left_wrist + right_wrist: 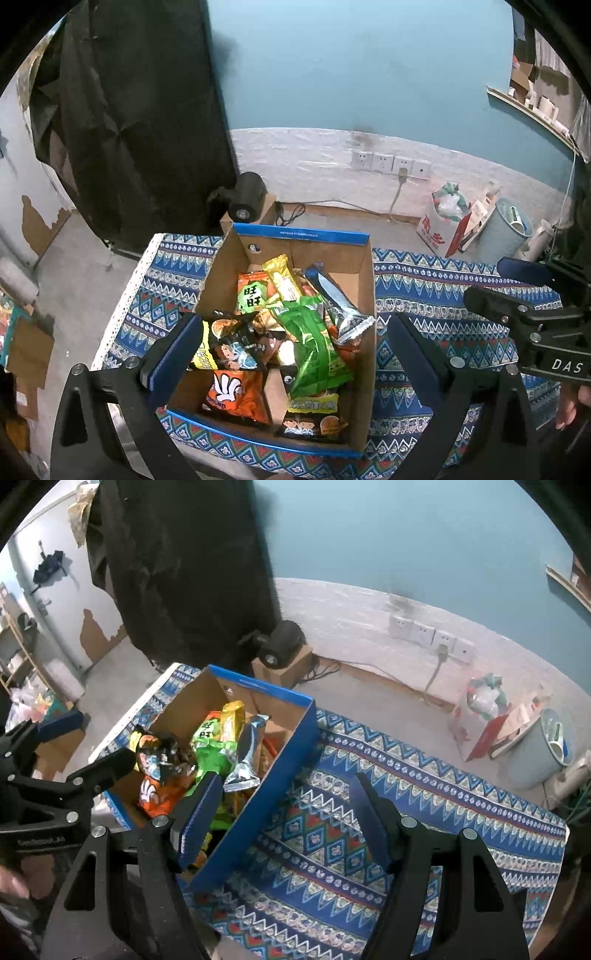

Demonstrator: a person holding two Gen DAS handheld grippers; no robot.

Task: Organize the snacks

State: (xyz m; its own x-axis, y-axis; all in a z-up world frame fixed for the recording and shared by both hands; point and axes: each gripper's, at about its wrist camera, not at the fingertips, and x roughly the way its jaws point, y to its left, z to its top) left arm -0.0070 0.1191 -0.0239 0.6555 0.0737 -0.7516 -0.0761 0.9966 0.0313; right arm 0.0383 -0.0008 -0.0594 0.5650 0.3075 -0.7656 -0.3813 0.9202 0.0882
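Observation:
A cardboard box with a blue rim (301,233) (258,685) stands on a blue patterned cloth (443,288) (369,757). Several snack packets fill it: a green packet (314,343) (212,755), a silver-blue bar (340,306) (245,753), an orange packet (236,395), a yellow bar (282,277) and a black-and-yellow packet (229,343) (159,749). My left gripper (291,347) hangs open over the box, its left finger beside the black-and-yellow packet and holding nothing. My right gripper (284,816) is open above the box's right wall, one finger over the snacks, the other over the cloth.
Beyond the table's far edge are a grey bin (506,229) (543,753), a red-and-white bag (443,221) and a black device on a small carton (245,203). A dark curtain hangs at the left. Bare cloth lies right of the box.

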